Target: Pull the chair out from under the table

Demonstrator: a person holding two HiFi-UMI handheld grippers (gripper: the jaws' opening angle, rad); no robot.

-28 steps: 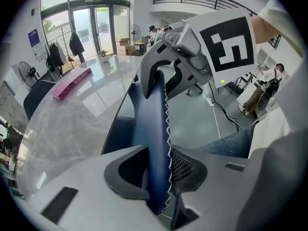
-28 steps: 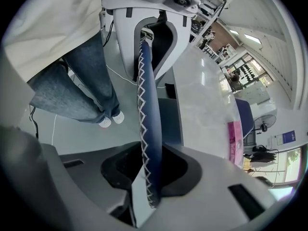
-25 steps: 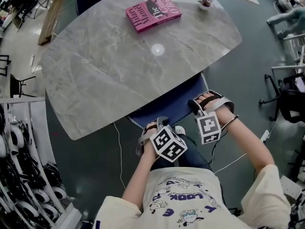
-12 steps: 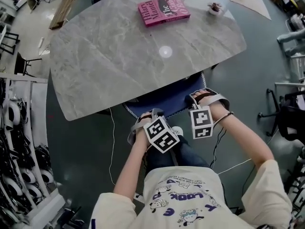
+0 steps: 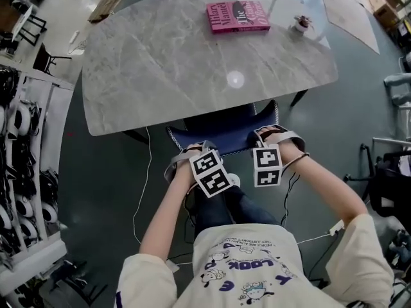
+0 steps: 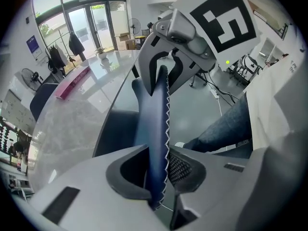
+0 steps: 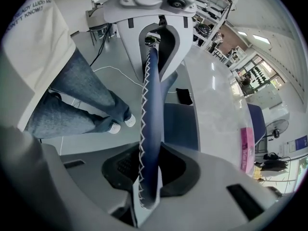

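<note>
A navy chair [image 5: 225, 136] with white zigzag stitching stands partly under the grey marble table [image 5: 192, 63]. Its backrest edge [image 6: 154, 129] runs between the jaws of both grippers. My left gripper [image 5: 187, 156] is shut on the left end of that edge; its jaws have just been closing on the padding. Its pads [image 6: 185, 170] press the blue padding in the left gripper view. My right gripper [image 5: 273, 133] is shut on the right end of the backrest [image 7: 149, 129]. Each gripper view shows the other gripper [image 6: 168, 57] [image 7: 156, 37] clamped further along the same edge.
A pink book [image 5: 237, 16] and a small pot [image 5: 300, 23] lie at the table's far side. A rack of headsets [image 5: 19, 172] lines the left. White cables [image 5: 144, 197] trail on the floor. A dark office chair [image 5: 385, 165] stands at the right. The person's legs [image 7: 82, 105] are behind the chair.
Both grippers keep hold of the backrest, and the right one has come slightly toward the person. The table now lies higher in the head view, and a little more chair shows outside its edge.
</note>
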